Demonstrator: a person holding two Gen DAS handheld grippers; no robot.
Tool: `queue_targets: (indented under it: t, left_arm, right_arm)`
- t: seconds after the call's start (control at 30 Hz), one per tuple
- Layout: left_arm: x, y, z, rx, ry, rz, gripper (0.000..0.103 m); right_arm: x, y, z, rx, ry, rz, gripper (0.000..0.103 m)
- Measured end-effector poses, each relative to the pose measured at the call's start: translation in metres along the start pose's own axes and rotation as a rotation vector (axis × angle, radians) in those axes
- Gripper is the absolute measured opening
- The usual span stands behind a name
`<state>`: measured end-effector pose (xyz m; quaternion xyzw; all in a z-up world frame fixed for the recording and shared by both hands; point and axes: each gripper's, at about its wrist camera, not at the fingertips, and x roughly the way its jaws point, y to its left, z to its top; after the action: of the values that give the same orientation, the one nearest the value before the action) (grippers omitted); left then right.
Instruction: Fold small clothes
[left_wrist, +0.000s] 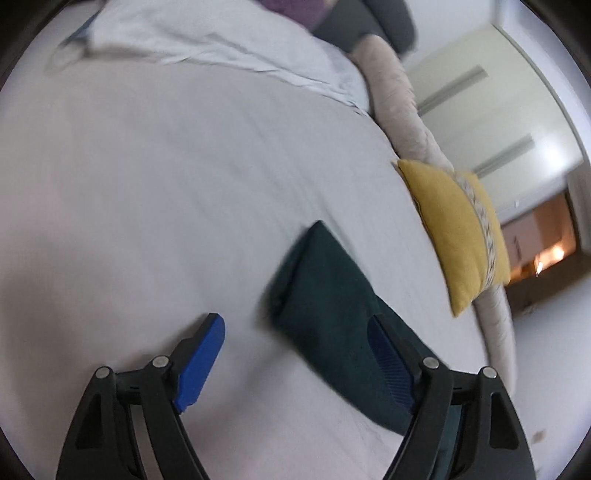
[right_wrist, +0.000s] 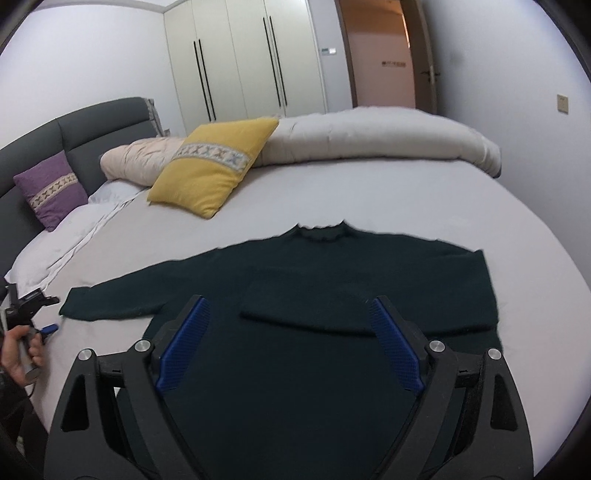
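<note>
A dark green sweater (right_wrist: 295, 373) lies flat on the pale grey bed (right_wrist: 369, 192), collar away from me. One sleeve (right_wrist: 317, 295) is folded across the chest; the other sleeve (right_wrist: 110, 301) stretches out to the left. My right gripper (right_wrist: 288, 301) hovers open over the sweater's body, nothing between its blue pads (right_wrist: 184, 339). At the left edge a hand (right_wrist: 18, 350) holds my left gripper (right_wrist: 44, 314) just beyond the outstretched cuff. In the left wrist view that cuff (left_wrist: 325, 314) lies between and under the fingers of my left gripper (left_wrist: 293, 321), which is open and apart from the cloth.
A yellow cushion (right_wrist: 214, 166) and a rolled beige duvet (right_wrist: 369, 136) lie along the far side of the bed. A purple cushion (right_wrist: 50, 188) leans on the dark headboard (right_wrist: 96, 125). White pillows (left_wrist: 207, 40) lie near it. Wardrobe doors (right_wrist: 240, 55) and a doorway (right_wrist: 380, 51) stand behind.
</note>
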<state>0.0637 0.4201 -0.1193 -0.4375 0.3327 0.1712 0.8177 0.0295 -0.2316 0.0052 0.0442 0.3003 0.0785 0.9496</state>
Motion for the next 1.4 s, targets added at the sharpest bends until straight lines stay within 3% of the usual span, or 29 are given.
queue_targets:
  t: [0.03,0.1,0.17,0.2,0.4,0.57,0.77,0.93,1.1,1.2,1.27,1.33,1.4]
  left_arm:
    - [0.005,-0.005,0.002,0.019,0.015,-0.007,0.079]
    - [0.014,-0.01,0.007,0.03,0.032,-0.014,0.063]
    - [0.022,-0.01,0.012,0.005,0.069,-0.042,0.014]
    - [0.023,-0.01,0.013,-0.009,0.092,-0.062,0.006]
    - [-0.007,-0.058,-0.008,0.088,0.054,-0.13,0.008]
    - [-0.026,-0.164,-0.06,0.29,0.088,-0.262,0.008]
    - [-0.013,-0.287,-0.177,0.554,0.208,-0.368,0.008]
    - [0.015,-0.338,-0.272,0.638,0.331,-0.415,0.008]
    - [0.039,-0.387,-0.34,0.762,0.377,-0.418,0.009]
    - [0.061,-0.405,-0.359,0.805,0.428,-0.388,0.029]
    - [0.068,-0.402,-0.361,0.798,0.453,-0.375,0.062]
    - [0.066,-0.389,-0.358,0.79,0.448,-0.359,0.071]
    - [0.061,-0.376,-0.348,0.758,0.473,-0.382,0.071]
  right_arm:
    - [0.0,0.002,-0.001,0.002,0.007,-0.001,0.088]
    - [0.002,0.004,-0.004,0.02,0.018,-0.005,0.084]
    - [0.002,-0.004,-0.005,0.052,0.038,0.004,0.08]
    - [0.003,-0.01,-0.004,0.063,0.043,0.011,0.077]
    - [0.003,-0.043,-0.011,0.123,0.048,0.014,0.074]
    - [0.002,-0.07,-0.021,0.19,0.061,0.013,0.073]
    - [-0.001,-0.098,-0.034,0.248,0.067,0.011,0.073]
    - [-0.004,-0.128,-0.046,0.308,0.072,-0.002,0.073]
    - [-0.004,-0.15,-0.057,0.347,0.078,-0.018,0.073]
    - [0.003,-0.163,-0.059,0.368,0.091,-0.025,0.073]
    - [0.009,-0.17,-0.059,0.388,0.104,-0.029,0.074]
    - [0.02,-0.174,-0.055,0.405,0.131,-0.02,0.074]
    - [0.037,-0.175,-0.049,0.407,0.162,0.003,0.074]
